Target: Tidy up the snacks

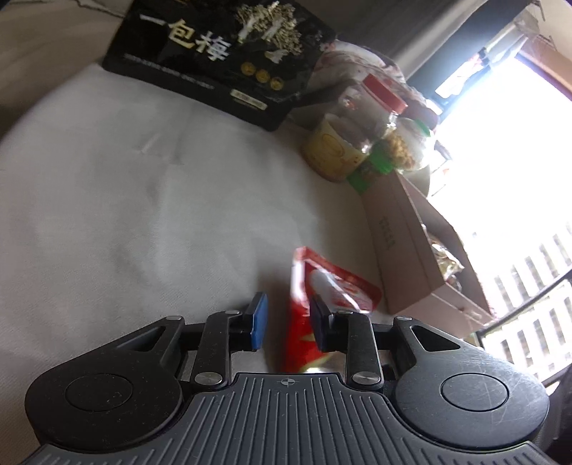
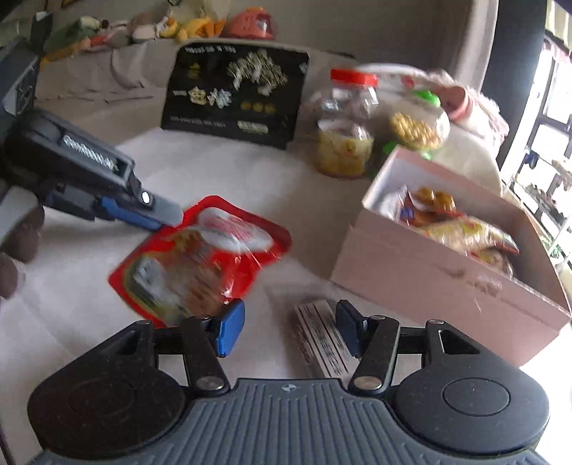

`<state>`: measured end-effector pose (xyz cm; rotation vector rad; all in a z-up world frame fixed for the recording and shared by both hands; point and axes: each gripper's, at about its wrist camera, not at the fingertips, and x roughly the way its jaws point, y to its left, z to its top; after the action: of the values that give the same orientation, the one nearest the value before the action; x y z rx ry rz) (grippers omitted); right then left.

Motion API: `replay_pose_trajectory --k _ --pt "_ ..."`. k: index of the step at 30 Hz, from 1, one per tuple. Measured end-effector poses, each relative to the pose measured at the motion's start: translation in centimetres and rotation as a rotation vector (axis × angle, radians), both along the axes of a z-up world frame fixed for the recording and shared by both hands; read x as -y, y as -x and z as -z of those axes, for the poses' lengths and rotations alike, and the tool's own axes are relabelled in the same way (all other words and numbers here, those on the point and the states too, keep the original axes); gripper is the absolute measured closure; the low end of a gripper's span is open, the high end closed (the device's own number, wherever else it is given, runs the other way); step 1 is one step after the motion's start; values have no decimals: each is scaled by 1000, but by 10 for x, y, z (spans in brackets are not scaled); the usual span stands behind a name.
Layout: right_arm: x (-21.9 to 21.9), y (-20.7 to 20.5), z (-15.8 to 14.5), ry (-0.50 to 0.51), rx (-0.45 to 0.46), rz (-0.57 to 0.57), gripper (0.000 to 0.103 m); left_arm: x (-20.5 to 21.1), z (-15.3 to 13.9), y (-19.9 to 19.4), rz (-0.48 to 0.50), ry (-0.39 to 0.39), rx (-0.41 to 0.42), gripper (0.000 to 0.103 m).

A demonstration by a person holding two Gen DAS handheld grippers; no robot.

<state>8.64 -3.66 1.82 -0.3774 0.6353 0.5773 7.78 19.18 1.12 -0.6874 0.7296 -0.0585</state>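
Observation:
A red snack pouch [image 2: 203, 254] lies on the white cloth, left of a pink cardboard box [image 2: 422, 272] that holds several snack packs [image 2: 461, 229]. My left gripper [image 1: 287, 320] is open, its jaws apart around the pouch's edge [image 1: 321, 286]; the right wrist view shows its fingers [image 2: 157, 211] touching the pouch's far left corner. My right gripper [image 2: 289, 327] is open and empty, above a flat striped packet [image 2: 318, 339] lying between pouch and box.
A black snack bag [image 2: 232, 96] stands at the back. A red-lidded jar [image 2: 348, 125] and a green-lidded jar [image 2: 418, 121] stand behind the box. Stuffed toys [image 2: 193, 27] line the far ledge. Bright windows are at the right.

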Motion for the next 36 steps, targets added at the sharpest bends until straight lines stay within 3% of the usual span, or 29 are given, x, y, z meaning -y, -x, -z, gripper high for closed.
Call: replay_pose_trajectory --k 4,9,15,22,28,31,36 --pt "12 -4 1 -17 -2 27 46 9 0 -4 71 51 15 63" --pt "23 -9 3 -37 -11 59 46 33 -14 -4 151 -1 39 57" --pt "52 0 -11 -132 -36 51 46 43 -20 1 178 -10 48 57" --pt "47 15 0 -78 10 25 46 63 -16 5 264 24 50 58" --pt "58 16 -7 -122 11 47 46 72 -22 9 219 -95 53 58" --pt "62 12 -9 -121 27 75 46 63 -27 20 182 -81 84 58" --pt "54 12 0 -101 14 64 46 37 -14 26 63 -19 57 58"
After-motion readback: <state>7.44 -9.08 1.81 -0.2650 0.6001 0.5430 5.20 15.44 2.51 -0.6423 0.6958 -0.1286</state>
